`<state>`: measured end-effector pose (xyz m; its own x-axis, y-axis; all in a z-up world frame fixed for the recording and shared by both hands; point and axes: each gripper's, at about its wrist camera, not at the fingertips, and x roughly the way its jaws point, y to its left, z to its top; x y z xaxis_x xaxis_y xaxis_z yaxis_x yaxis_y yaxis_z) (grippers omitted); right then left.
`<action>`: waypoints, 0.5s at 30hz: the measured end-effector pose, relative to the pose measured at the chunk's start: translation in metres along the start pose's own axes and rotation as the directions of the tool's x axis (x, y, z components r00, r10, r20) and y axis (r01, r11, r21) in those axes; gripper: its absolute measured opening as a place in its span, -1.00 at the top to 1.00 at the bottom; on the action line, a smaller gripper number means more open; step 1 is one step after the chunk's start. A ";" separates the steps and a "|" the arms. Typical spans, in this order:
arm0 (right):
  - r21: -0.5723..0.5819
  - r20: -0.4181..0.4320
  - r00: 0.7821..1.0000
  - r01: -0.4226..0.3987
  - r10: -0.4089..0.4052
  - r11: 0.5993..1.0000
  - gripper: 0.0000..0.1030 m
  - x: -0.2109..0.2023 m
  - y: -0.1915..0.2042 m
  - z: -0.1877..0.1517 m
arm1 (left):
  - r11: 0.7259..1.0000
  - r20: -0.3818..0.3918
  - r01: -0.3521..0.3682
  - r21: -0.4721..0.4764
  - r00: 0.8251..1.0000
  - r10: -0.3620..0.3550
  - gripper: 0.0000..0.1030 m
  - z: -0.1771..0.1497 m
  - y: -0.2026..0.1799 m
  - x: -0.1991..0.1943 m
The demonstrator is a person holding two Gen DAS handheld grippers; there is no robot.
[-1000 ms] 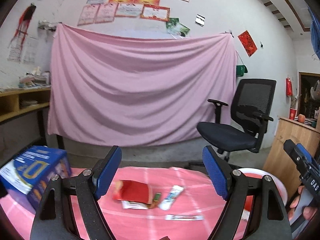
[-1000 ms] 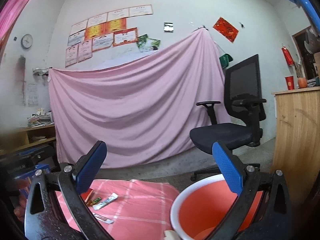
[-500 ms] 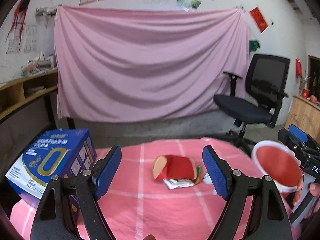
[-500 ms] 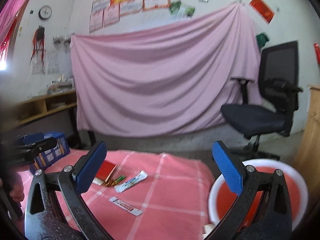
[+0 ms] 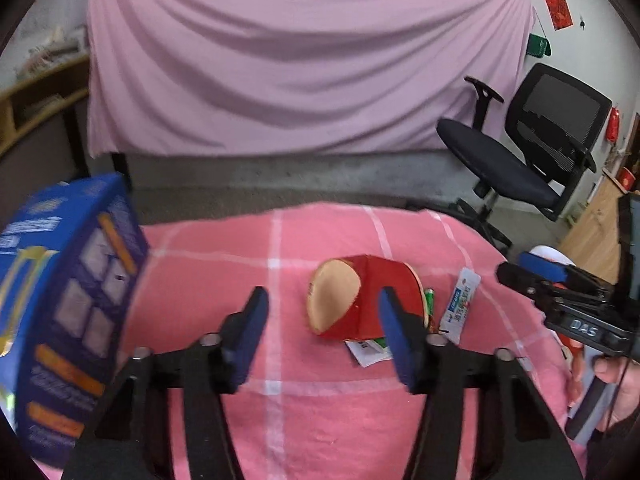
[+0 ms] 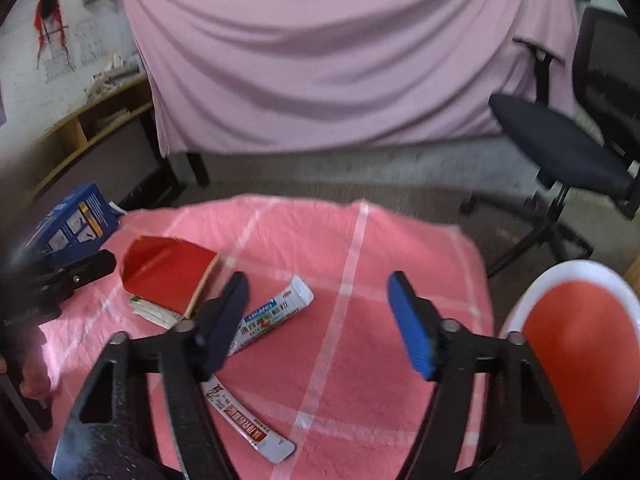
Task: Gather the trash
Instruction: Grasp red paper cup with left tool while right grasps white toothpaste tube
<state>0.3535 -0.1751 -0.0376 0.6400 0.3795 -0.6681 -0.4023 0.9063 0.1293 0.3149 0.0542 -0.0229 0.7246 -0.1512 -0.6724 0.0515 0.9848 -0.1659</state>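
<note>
Table: We work over a small table under a pink checked cloth [image 6: 360, 240]; all the litter sits toward its left half as the right wrist view shows it, which leaves the right edge free next to the bin.
Bin: The red basin with a white rim [image 6: 520, 304] stands just off the table's right edge, low and open-mouthed, so we judge it is there to take whatever we lift across.
Red carton: The red paper carton [image 5: 356, 300] lies on its side near the middle of the table, its open mouth turned toward the left wrist camera, resting on a flat white wrapper [image 5: 368, 354].
Left gripper: Our left gripper [image 5: 324, 328] hangs above the cloth with the carton ahead of its blue pads; the jaws are closing and have narrowed, but nothing is between them yet. We read this as sizing the gap to the carton.
Right gripper: Our right gripper [image 6: 324, 320] is fairly wide and also closing, empty, pointed down at the cloth near the white tube [image 6: 276, 316].
Sachet: A long thin sachet [image 6: 248, 424] lies toward the near edge, under the right gripper's left finger.
Blue box: The blue box [image 5: 68, 312] stands at the left edge of the table; we cannot tell whether it counts as trash.
Progress: The litter we can see is all on the table; we see none in the bin's visible part.
</note>
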 end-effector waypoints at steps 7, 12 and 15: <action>-0.010 -0.127 0.990 -0.066 0.064 0.998 -0.37 0.029 0.005 0.000 | 0.997 -0.052 0.072 0.000 0.996 -0.072 0.54 0.006 -0.004 0.013; 0.023 -0.205 0.971 -0.120 0.122 0.992 -0.15 0.048 0.003 -0.001 | 0.997 -0.064 0.082 -0.006 0.995 -0.082 0.74 0.011 -0.002 0.013; 0.027 -0.204 0.968 -0.142 0.144 0.990 0.11 0.045 0.003 -0.002 | 0.997 -0.064 0.083 -0.009 0.994 -0.083 0.77 0.013 -0.004 0.012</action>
<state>0.3806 -0.1559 -0.0688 0.4282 0.4604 -0.7776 -0.4713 0.8480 0.2426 0.3326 0.0495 -0.0210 0.6721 -0.2378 -0.7012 0.1051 0.9681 -0.2275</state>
